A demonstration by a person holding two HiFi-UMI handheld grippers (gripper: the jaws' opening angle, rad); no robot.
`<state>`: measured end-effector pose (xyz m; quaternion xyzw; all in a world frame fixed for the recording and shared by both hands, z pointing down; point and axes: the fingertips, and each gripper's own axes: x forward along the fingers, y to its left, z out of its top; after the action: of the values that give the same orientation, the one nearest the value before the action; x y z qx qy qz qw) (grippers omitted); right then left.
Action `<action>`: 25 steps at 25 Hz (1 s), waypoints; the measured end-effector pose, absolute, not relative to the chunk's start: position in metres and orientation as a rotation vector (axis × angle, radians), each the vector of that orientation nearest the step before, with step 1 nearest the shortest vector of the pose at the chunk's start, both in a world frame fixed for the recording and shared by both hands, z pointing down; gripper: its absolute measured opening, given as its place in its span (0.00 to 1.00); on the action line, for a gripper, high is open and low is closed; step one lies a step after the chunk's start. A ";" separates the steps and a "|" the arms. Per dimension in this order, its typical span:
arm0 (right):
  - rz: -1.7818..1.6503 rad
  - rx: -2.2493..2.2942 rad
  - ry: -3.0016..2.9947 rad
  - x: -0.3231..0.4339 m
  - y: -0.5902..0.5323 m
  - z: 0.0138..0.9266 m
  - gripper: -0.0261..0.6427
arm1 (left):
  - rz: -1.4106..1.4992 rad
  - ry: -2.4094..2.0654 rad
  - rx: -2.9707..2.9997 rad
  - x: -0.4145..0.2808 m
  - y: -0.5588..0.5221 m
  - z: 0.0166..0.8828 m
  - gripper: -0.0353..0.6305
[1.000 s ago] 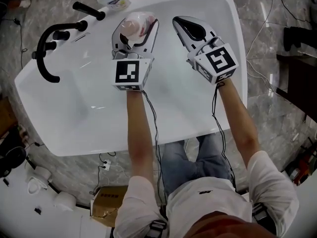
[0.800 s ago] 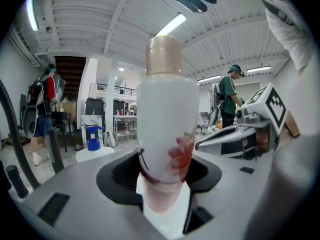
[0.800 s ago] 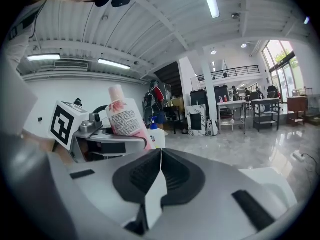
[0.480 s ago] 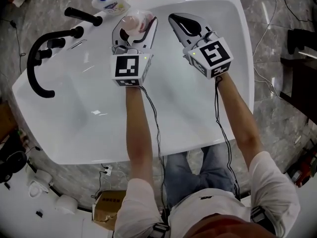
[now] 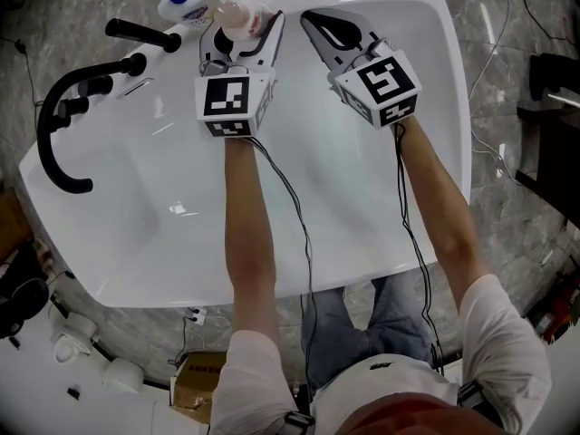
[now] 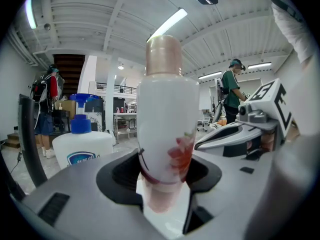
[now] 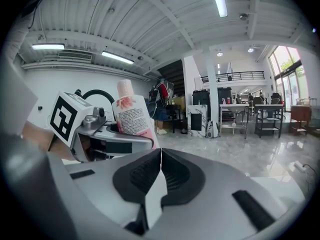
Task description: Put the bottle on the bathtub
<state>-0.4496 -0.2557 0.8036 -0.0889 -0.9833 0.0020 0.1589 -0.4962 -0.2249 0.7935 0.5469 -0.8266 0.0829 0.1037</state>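
A white bottle [image 5: 239, 16] with a pink cap and red flower print stands upright between the jaws of my left gripper [image 5: 237, 27], which is shut on it. In the left gripper view the bottle [image 6: 165, 119] fills the middle, clamped at its lower body. It hangs over the far rim of the white bathtub [image 5: 426, 80]. My right gripper [image 5: 328, 27] is beside it on the right, shut and holding nothing; in the right gripper view its pads [image 7: 161, 176] meet, and the bottle [image 7: 131, 115] shows at the left.
A white pump bottle with a blue top [image 5: 186, 0] stands on the tub's far left corner, also in the left gripper view [image 6: 82, 144]. A black faucet with a curved handle [image 5: 68, 116] sits on the left rim. Grey marble floor surrounds the tub; people stand far off.
Both grippers have moved away from me toward the tub's far rim, the left one carrying the bottle closer to the pump bottle. Jaw states are the same.
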 end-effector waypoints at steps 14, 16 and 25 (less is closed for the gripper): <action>0.001 -0.219 -2.809 -0.466 -0.279 0.821 0.03 | 0.288 -2.434 1.600 -0.520 -0.257 0.811 0.41; -0.001 -0.215 -2.809 -0.467 -0.281 0.821 0.03 | 0.282 -2.439 1.599 -0.521 -0.260 0.811 0.41; 0.000 -0.190 -2.811 -0.470 -0.291 0.821 0.03 | 0.181 -2.473 1.571 -0.534 -0.264 0.811 0.41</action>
<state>-0.4696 -0.2906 0.8205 -0.0665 -0.9846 0.0001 0.1616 -0.5340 -0.2641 0.8106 0.5324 -0.8380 0.0612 0.1029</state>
